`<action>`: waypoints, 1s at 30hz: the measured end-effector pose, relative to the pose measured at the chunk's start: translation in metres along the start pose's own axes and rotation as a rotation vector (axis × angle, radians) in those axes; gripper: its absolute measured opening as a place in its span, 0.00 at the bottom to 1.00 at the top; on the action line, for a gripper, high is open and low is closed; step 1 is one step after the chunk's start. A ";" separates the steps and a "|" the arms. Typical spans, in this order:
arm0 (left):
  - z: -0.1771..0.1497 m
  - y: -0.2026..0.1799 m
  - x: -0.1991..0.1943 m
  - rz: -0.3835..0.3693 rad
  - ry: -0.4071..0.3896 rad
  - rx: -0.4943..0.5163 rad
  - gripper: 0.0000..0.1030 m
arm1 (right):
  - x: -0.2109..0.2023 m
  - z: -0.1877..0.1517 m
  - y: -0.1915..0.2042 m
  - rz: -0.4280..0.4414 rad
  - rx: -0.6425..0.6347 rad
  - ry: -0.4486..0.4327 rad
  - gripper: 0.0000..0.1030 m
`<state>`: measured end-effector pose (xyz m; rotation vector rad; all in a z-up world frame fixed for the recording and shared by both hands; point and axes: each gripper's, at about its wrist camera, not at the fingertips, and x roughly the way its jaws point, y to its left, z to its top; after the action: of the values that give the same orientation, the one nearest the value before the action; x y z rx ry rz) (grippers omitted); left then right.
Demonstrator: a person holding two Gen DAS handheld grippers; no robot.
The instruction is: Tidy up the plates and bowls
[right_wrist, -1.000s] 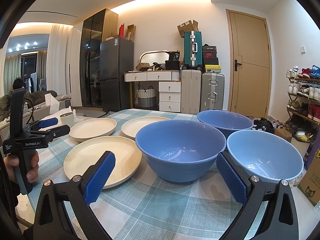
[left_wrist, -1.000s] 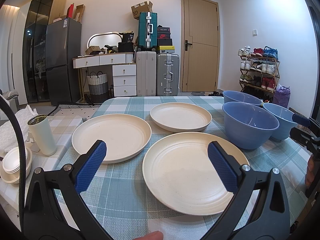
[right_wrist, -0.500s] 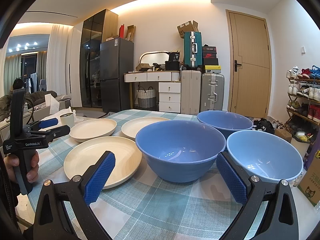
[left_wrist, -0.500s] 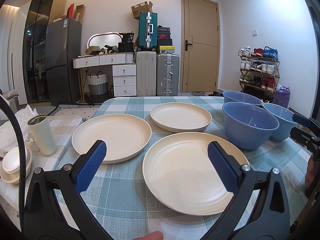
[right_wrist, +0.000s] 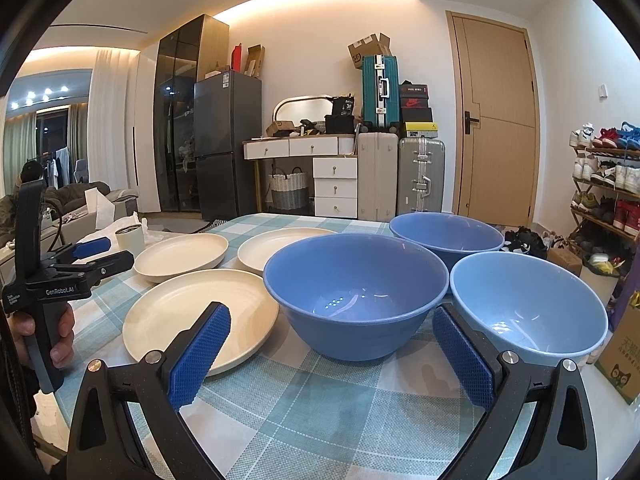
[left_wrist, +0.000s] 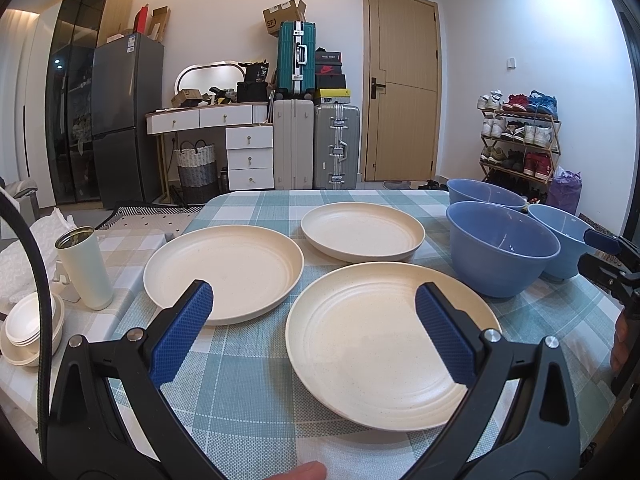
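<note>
Three cream plates lie apart on the checked tablecloth: a near one (left_wrist: 384, 336), a left one (left_wrist: 224, 268) and a far one (left_wrist: 362, 236). Three blue bowls stand to their right: a near darker one (right_wrist: 356, 296), a far one (right_wrist: 446, 236) and a lighter one (right_wrist: 528, 312). My left gripper (left_wrist: 312, 332) is open and empty, just short of the near plate's rim. My right gripper (right_wrist: 330, 356) is open and empty in front of the near bowl.
A pale tumbler (left_wrist: 86, 268) and stacked small white bowls (left_wrist: 28, 328) sit on a side surface left of the table. The table's right edge lies just past the lighter bowl. Suitcases, drawers, a fridge and a shoe rack stand behind.
</note>
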<state>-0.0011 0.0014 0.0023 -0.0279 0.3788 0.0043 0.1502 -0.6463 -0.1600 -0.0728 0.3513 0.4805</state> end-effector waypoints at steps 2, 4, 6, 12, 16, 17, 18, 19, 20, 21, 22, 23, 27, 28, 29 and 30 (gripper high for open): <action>0.000 0.000 0.000 0.002 0.000 -0.001 0.98 | 0.000 0.001 0.000 -0.003 0.001 0.003 1.00; 0.001 0.001 0.004 0.001 0.001 -0.002 0.98 | 0.004 0.000 -0.003 -0.003 0.002 0.003 1.00; 0.001 0.002 0.004 0.003 0.002 -0.004 0.98 | 0.006 -0.001 -0.003 -0.003 0.003 0.003 1.00; 0.000 0.003 0.004 0.002 -0.001 0.001 0.98 | 0.007 -0.001 -0.003 -0.003 0.004 0.009 1.00; 0.000 0.005 0.003 0.009 -0.006 0.004 0.98 | 0.010 -0.002 -0.007 -0.001 0.012 0.017 1.00; -0.003 0.007 0.005 0.014 -0.009 0.006 0.98 | 0.010 -0.002 -0.007 0.000 0.013 0.018 1.00; -0.003 0.007 0.004 0.018 -0.010 0.007 0.98 | 0.011 -0.001 -0.008 -0.001 0.013 0.022 1.00; -0.002 0.006 0.004 0.020 -0.011 0.009 0.98 | 0.012 -0.001 -0.008 -0.006 0.009 0.029 1.00; -0.002 0.006 0.003 0.022 -0.012 0.009 0.98 | 0.014 -0.001 -0.007 -0.008 0.005 0.033 1.00; 0.000 0.006 0.003 0.026 -0.011 0.010 0.98 | 0.014 0.000 -0.007 -0.009 0.000 0.036 1.00; 0.001 0.006 0.002 0.034 -0.008 0.010 0.98 | 0.015 0.001 -0.006 -0.008 -0.002 0.040 1.00; 0.002 0.006 0.002 0.040 -0.008 0.009 0.98 | 0.015 0.002 -0.005 -0.001 -0.005 0.044 1.00; 0.008 0.008 -0.002 0.059 0.000 0.003 0.98 | 0.014 0.010 0.000 -0.005 -0.031 0.051 1.00; 0.010 0.009 -0.004 0.066 -0.001 0.001 0.98 | 0.015 0.011 0.002 -0.004 -0.035 0.052 1.00; 0.012 0.009 -0.005 0.074 -0.003 0.000 0.98 | 0.015 0.014 0.003 -0.004 -0.037 0.055 1.00; 0.014 0.010 -0.007 0.081 -0.005 -0.003 0.98 | 0.015 0.016 0.004 -0.001 -0.038 0.062 1.00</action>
<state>-0.0022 0.0117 0.0179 -0.0157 0.3744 0.0851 0.1661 -0.6334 -0.1499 -0.1250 0.4026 0.4848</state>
